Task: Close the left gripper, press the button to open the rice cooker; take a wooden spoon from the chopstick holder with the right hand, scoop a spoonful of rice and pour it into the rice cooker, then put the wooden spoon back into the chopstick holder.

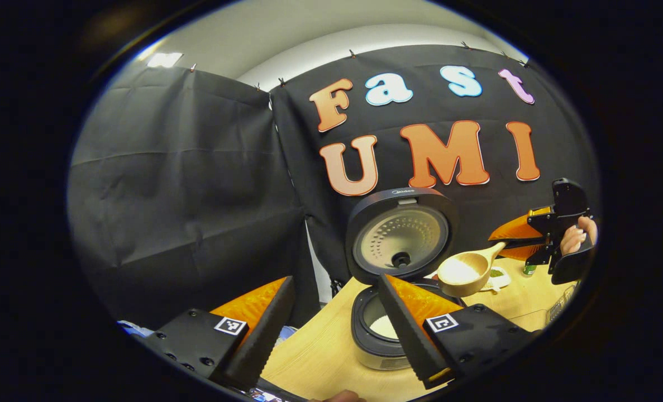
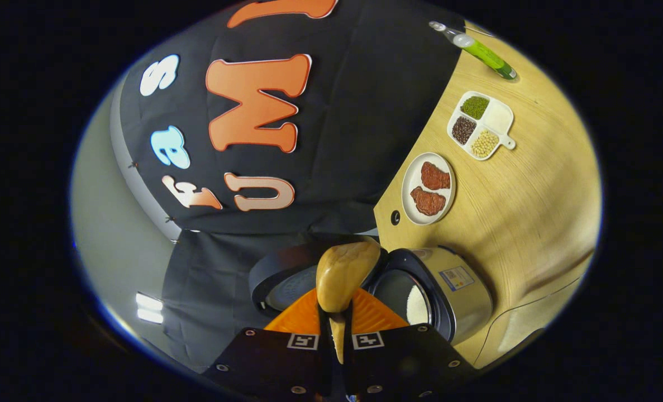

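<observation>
The spoon (image 1: 465, 272) hangs just above and beside the open cooker (image 1: 384, 329), its bowl holding white rice, seen in the left gripper view. Its handle runs back to the right hand-held gripper (image 1: 524, 241), held by a hand (image 1: 576, 237). In the right gripper view the right hand-held gripper (image 2: 338, 326) is clenched on the spoon's (image 2: 345, 273) handle, both fingers pressing it, with the bowl's back turned to the camera in front of the cooker (image 2: 448, 293). The cooker stands on the counter (image 2: 532, 212) with its lid (image 1: 401, 234) raised upright; white rice lies in the pot. The left hand-held gripper (image 1: 337, 329) is released, its fingers spread wide, near the cooker's front. Farther along the counter lie a plate (image 2: 429, 188) with two red slabs of meat, a divided dish (image 2: 481, 125) of grains and beans, and a green bottle (image 2: 479, 50) on its side.
</observation>
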`<state>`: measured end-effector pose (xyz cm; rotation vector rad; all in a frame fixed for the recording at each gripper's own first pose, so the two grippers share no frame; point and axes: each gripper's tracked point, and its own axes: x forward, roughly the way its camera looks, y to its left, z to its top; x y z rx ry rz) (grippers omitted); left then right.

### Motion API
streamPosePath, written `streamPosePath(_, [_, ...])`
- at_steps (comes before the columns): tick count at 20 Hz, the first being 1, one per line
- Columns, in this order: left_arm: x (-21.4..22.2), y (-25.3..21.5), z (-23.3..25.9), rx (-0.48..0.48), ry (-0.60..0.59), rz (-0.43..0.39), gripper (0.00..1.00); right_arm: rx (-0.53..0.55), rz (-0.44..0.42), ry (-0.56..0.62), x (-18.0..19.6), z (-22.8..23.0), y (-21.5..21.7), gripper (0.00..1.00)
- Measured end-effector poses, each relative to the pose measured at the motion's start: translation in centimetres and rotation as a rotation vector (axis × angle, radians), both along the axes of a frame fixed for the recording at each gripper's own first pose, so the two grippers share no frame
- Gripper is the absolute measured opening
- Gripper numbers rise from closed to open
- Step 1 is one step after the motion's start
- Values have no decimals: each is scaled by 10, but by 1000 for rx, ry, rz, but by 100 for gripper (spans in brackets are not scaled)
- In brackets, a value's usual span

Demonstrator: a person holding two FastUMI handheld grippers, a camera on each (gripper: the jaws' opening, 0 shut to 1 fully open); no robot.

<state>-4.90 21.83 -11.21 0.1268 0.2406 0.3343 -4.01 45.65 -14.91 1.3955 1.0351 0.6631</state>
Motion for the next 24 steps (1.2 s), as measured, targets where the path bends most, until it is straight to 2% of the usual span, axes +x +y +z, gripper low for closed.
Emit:
streamPosePath(6, [9,7,-9,-14,15,6,100,-148,33,-131,12,4,35,8])
streamPosePath(13, [8,18,-22,-34,40,17,100,-359,92,-364,6,8,63,8])
streamPosePath(17, [9,21,-23,-35,44,20,100,-428,131,-491,0,17,77,8])
streamPosePath(24, [6,27,-27,-37,50,37,100,-504,143,-597,1,23,82,8])
